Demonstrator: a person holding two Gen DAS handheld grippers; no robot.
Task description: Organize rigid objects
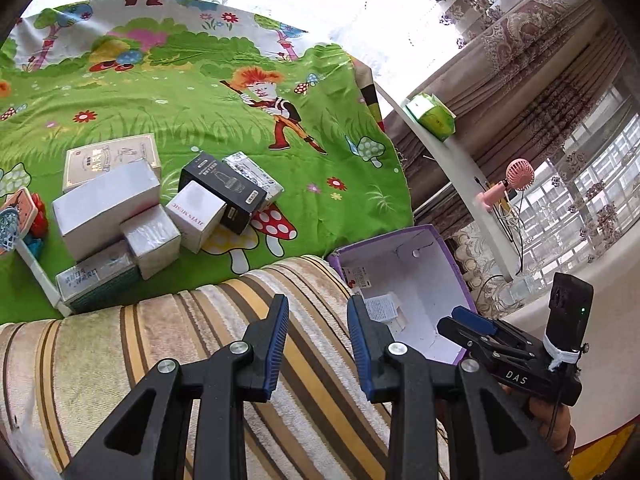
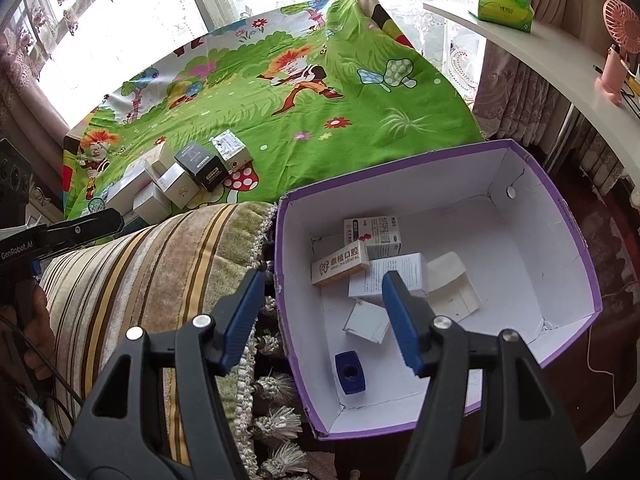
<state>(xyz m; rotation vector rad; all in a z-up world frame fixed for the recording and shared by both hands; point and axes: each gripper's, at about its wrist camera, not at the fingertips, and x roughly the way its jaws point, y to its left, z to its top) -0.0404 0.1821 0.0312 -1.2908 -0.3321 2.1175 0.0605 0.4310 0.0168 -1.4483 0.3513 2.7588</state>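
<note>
Several small cartons lie heaped on the green cartoon cloth (image 1: 200,92): a white box (image 1: 106,204), a black box (image 1: 222,190) and a white "MUSIC" box (image 1: 196,214); the right wrist view shows the same pile (image 2: 188,176) farther off. A purple box (image 2: 560,208) with a white inside holds several small cartons (image 2: 372,232) and a blue block (image 2: 351,372). My left gripper (image 1: 318,314) is open and empty over the striped cushion (image 1: 160,340). Above the purple box's near-left wall, my right gripper (image 2: 323,280) is open with nothing held.
A white curved shelf (image 2: 560,56) on the right carries a green tissue pack (image 2: 502,8) and a pink fan (image 2: 622,28). Tassels (image 2: 276,420) hang from the cushion edge beside the purple box. A toy (image 1: 24,216) stands left of the pile.
</note>
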